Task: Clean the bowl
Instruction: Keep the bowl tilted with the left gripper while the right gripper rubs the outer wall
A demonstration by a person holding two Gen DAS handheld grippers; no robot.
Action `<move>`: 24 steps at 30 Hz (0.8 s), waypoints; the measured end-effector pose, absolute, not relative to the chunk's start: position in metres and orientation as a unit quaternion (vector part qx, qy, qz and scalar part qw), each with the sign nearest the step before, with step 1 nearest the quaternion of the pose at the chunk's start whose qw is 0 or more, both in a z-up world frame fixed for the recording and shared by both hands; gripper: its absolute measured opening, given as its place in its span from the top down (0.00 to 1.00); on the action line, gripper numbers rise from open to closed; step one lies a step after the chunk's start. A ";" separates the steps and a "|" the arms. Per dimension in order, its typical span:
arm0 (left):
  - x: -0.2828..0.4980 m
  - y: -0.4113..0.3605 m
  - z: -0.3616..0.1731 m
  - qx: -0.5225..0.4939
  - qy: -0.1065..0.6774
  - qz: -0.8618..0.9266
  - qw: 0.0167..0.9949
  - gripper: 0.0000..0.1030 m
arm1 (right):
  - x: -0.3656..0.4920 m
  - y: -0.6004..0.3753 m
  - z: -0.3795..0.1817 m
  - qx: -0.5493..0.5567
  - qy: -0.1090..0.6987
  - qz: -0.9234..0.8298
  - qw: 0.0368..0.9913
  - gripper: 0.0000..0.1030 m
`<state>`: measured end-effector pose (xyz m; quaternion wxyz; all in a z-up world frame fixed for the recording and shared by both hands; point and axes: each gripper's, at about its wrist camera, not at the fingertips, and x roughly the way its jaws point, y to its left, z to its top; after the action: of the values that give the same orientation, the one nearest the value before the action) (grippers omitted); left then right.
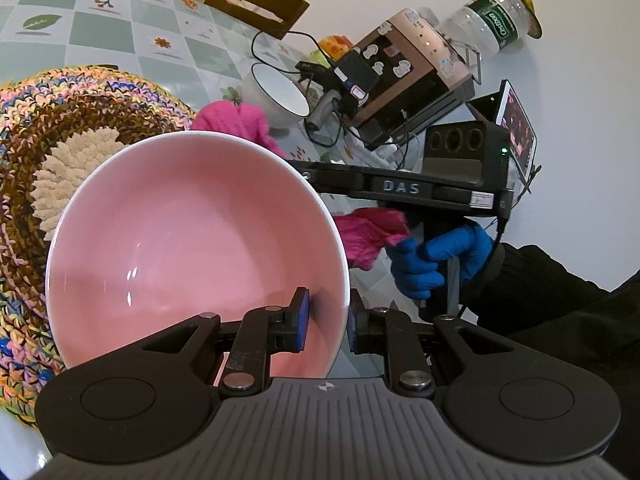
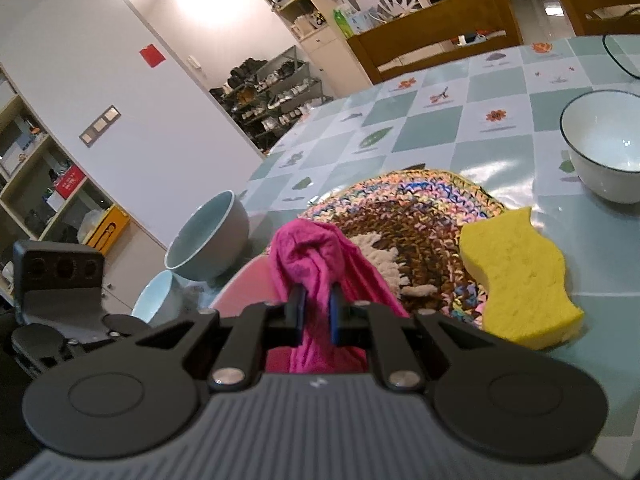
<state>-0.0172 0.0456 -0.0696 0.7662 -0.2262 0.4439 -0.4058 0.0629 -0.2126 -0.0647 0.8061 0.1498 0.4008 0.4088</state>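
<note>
Pink ceramic, the bowl (image 1: 196,248) is tilted with its inside toward the left wrist camera, and its white rim is pinched by the left gripper (image 1: 328,322) at about 5 o'clock of the bowl, one blue pad inside the wall and one outside. Behind the bowl, from 9 to 12 o'clock, lies the crocheted mat (image 1: 60,128) on the checked tablecloth (image 1: 168,12).

The right gripper (image 2: 317,312) has its jaws pressed together on a magenta cloth (image 2: 316,252), which stands up in a bunch above the fingertips. In the right wrist view the pink rim shows just under the cloth, at about 8 o'clock of it, so the cloth seems near the bowl but I cannot tell if it touches. A blue-gloved hand (image 1: 436,256) carries this tool at 3 o'clock of the bowl in the left view.

I judge that the step now is to bring the cloth into the bowl and wipe. To do it well, the left grip should stay firm, because a smooth wall can slip between pads. The cloth should enter over the free rim and sweep in circles with light pressure. The yellow sponge (image 2: 520,272) at 3 o'clock of the cloth is not needed now.
</note>
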 end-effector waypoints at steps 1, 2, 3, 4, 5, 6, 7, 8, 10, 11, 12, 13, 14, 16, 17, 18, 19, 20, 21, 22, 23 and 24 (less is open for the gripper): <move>-0.017 0.045 -0.070 -0.226 0.444 -0.406 0.766 0.79 | 0.064 -0.212 -0.067 0.149 0.404 0.407 0.806 0.88; -0.017 0.045 -0.070 -0.226 0.445 -0.406 0.765 0.79 | 0.065 -0.211 -0.068 0.148 0.406 0.405 0.805 0.88; -0.017 0.045 -0.069 -0.226 0.445 -0.407 0.765 0.79 | 0.065 -0.211 -0.069 0.147 0.408 0.405 0.805 0.88; -0.018 0.045 -0.069 -0.225 0.446 -0.407 0.765 0.79 | 0.065 -0.210 -0.070 0.146 0.409 0.404 0.805 0.88; -0.018 0.045 -0.070 -0.225 0.446 -0.407 0.765 0.79 | 0.065 -0.210 -0.071 0.144 0.412 0.403 0.804 0.88; -0.018 0.045 -0.070 -0.225 0.446 -0.407 0.764 0.79 | 0.065 -0.210 -0.072 0.142 0.414 0.402 0.804 0.88; -0.018 0.045 -0.069 -0.225 0.447 -0.407 0.764 0.79 | 0.065 -0.209 -0.073 0.141 0.416 0.402 0.804 0.88; -0.017 0.045 -0.069 -0.226 0.447 -0.406 0.764 0.79 | 0.065 -0.209 -0.075 0.140 0.418 0.401 0.803 0.88; -0.017 0.045 -0.069 -0.226 0.448 -0.405 0.764 0.79 | 0.064 -0.209 -0.076 0.139 0.419 0.400 0.803 0.88; -0.017 0.044 -0.069 -0.226 0.448 -0.405 0.764 0.79 | 0.063 -0.208 -0.076 0.139 0.420 0.399 0.803 0.88; -0.016 0.044 -0.069 -0.227 0.450 -0.404 0.764 0.79 | 0.063 -0.209 -0.076 0.138 0.420 0.398 0.804 0.88; -0.016 0.044 -0.069 -0.228 0.451 -0.403 0.763 0.79 | 0.063 -0.209 -0.076 0.138 0.420 0.398 0.804 0.88; -0.016 0.045 -0.068 -0.229 0.452 -0.401 0.763 0.79 | 0.063 -0.209 -0.076 0.138 0.420 0.398 0.804 0.88; -0.014 0.046 -0.067 -0.235 0.452 -0.398 0.763 0.79 | 0.064 -0.209 -0.078 0.137 0.419 0.399 0.804 0.88; -0.013 0.047 -0.066 -0.240 0.450 -0.396 0.763 0.79 | 0.064 -0.209 -0.077 0.136 0.419 0.399 0.804 0.88; -0.012 0.048 -0.065 -0.245 0.449 -0.395 0.763 0.79 | 0.064 -0.209 -0.077 0.136 0.418 0.400 0.804 0.88; -0.011 0.050 -0.064 -0.251 0.447 -0.393 0.763 0.79 | 0.064 -0.209 -0.077 0.136 0.418 0.400 0.804 0.88; -0.010 0.050 -0.063 -0.254 0.447 -0.392 0.763 0.79 | 0.063 -0.209 -0.076 0.136 0.418 0.401 0.804 0.88; -0.007 0.050 -0.062 -0.256 0.446 -0.391 0.763 0.79 | 0.063 -0.209 -0.076 0.137 0.417 0.403 0.803 0.88; -0.004 0.050 -0.060 -0.255 0.445 -0.390 0.765 0.79 | 0.063 -0.208 -0.075 0.137 0.417 0.403 0.803 0.88; -0.002 0.049 -0.059 -0.254 0.445 -0.389 0.766 0.79 | 0.061 -0.208 -0.075 0.137 0.415 0.405 0.803 0.88; 0.001 0.048 -0.057 -0.253 0.447 -0.386 0.766 0.79 | 0.061 -0.207 -0.074 0.137 0.415 0.405 0.803 0.88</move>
<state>0.0008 0.0479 -0.0574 0.7661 -0.2534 0.4467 -0.3864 0.0611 -0.2075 -0.0745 0.8031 0.1373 0.4150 0.4048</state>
